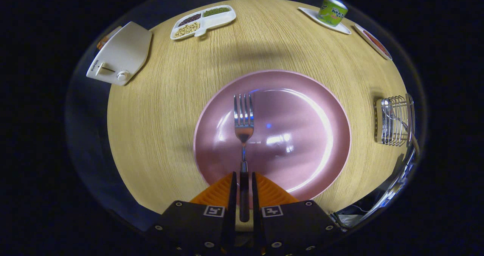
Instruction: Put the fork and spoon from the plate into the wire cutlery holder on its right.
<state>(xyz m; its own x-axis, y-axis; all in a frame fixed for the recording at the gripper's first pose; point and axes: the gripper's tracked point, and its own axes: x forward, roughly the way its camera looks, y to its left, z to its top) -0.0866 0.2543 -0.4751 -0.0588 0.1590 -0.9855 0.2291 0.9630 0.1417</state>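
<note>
- Gripper (pixel 244 180) pinching fork (pixel 244 123) by its handle; both fingers (pixel 231 188) pressed on the stem, tines pointing far, over the pink plate (pixel 325 108).
- Whether fork is lifted clear or lying on the plate: can't tell.
- Step in hand, by judgement: carry fork right to the wire cutlery holder (pixel 395 121), which stands on the desk (pixel 159 108) right of plate, apart from its rim.
- Do it well: keep the pinch firm, lift clear of the rim first, then swing right; tip the fork upright over the holder's opening before release, so nothing snags the wires.
- Holder looks light; risk of tipping it if fork hits the side. Go in from above, slow.
- Something shiny already inside holder, prob. the spoon; too small to be sure. No spoon on plate.
- Count: 1 fork, 1 plate, 1 wire holder.
- Others: 1 divided snack tray (pixel 203 20) far left w/ 3 compartments, 1 white toaster (pixel 121 53) at left, 1 green can (pixel 332 12) on a white dish far right, 1 more dish (pixel 373 42) right of it.
</note>
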